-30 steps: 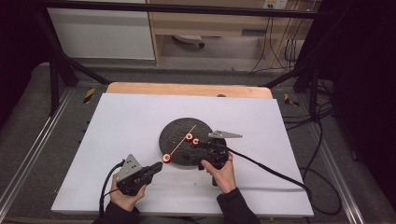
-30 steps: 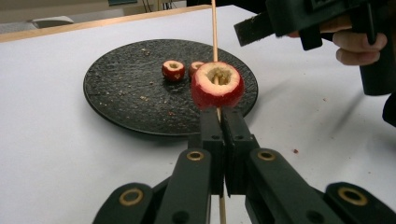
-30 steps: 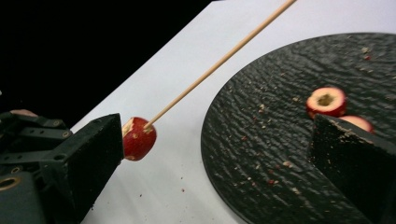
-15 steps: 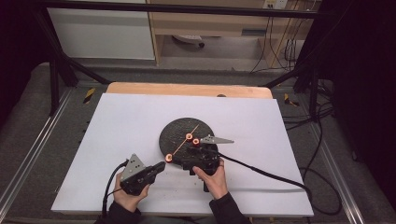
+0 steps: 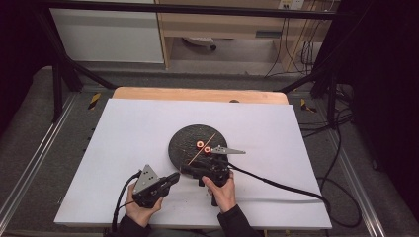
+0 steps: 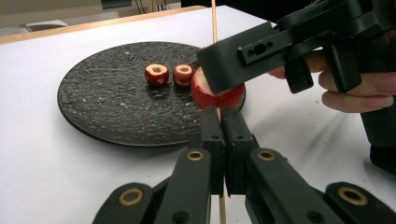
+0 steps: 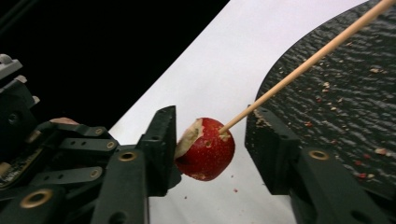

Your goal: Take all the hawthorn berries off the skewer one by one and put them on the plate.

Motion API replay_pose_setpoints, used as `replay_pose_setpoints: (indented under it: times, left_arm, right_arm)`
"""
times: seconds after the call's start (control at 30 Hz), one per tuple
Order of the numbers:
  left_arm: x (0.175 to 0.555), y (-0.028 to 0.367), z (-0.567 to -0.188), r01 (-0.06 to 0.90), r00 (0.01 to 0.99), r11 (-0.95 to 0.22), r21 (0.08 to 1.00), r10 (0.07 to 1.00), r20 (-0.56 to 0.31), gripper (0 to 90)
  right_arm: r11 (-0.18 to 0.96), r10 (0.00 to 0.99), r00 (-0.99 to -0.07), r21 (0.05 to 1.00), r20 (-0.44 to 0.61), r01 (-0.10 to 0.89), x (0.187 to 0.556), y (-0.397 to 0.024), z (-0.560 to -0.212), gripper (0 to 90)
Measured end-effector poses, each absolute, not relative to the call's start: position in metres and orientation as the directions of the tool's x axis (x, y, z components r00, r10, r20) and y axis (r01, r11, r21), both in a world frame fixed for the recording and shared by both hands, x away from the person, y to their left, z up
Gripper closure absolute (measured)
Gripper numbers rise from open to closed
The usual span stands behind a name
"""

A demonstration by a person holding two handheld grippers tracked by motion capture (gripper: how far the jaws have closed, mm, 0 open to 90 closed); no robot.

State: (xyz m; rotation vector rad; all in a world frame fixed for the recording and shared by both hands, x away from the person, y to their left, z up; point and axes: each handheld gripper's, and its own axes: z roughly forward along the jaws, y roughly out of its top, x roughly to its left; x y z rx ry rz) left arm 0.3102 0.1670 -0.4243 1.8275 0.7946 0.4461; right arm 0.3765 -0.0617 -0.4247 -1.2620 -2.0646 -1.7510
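- The right gripper [image 7: 210, 135] has shifted from the right rim of the black plate [image 5: 190, 138] to its near edge, and it now sits just beside the left gripper [image 5: 175, 177] at the front of the white surface [image 5: 138, 128].
- Its fingers have just been closing, and the red fruit [image 7: 205, 149] is between them. One finger touches the fruit's cut face, while the other is a little apart from it, so we judge the grip not yet made.
- The left gripper's fingers are closed on the wooden skewer [image 6: 214, 18], which runs up between them and out over the plate, as it did a second ago.
- The red fruit is threaded on that skewer just past the left fingers, at the near rim of the plate and raised off the surface.
- Two cored fruits [image 6: 157, 74] lie side by side on the plate, apart from both grippers.
- We read this as the start of a push or pull. With the stick pinned on one side and the fruit about to be pinched on the other, the fruit can be slid along the skewer.
- The fruit looks soft and already cut open, so a hard squeeze could crush it.
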Motion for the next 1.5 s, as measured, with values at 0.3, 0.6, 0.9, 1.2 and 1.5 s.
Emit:
replay_pose_setpoints:
  times: [0.3, 0.6, 0.9, 1.2, 1.5]
  left_arm:
    - [0.309, 0.166, -0.424, 0.31, 0.713, -0.232, 0.922, 0.698, -0.064, 88.3]
    - [0.307, 0.17, -0.42, 0.299, 0.715, -0.223, 0.928, 0.696, -0.063, 88.3]
    - [0.305, 0.173, -0.416, 0.291, 0.72, -0.21, 0.933, 0.691, -0.069, 88.3]
    - [0.303, 0.174, -0.414, 0.28, 0.727, -0.208, 0.937, 0.683, -0.065, 88.3]
    - [0.3, 0.173, -0.413, 0.271, 0.736, -0.209, 0.94, 0.674, -0.063, 88.3]
  right_arm:
    - [-0.044, 0.466, -0.617, 0.714, 0.634, 0.699, 0.377, -0.062, -0.424, 64.6]
    - [-0.063, 0.477, -0.621, 0.728, 0.623, 0.682, 0.383, -0.068, -0.413, 65.2]
    - [-0.09, 0.476, -0.621, 0.737, 0.623, 0.67, 0.39, -0.078, -0.399, 67.0]
    - [-0.141, 0.499, -0.605, 0.747, 0.621, 0.65, 0.398, -0.096, -0.385, 67.3]
    - [-0.186, 0.529, -0.588, 0.76, 0.611, 0.623, 0.409, -0.121, -0.366, 67.6]
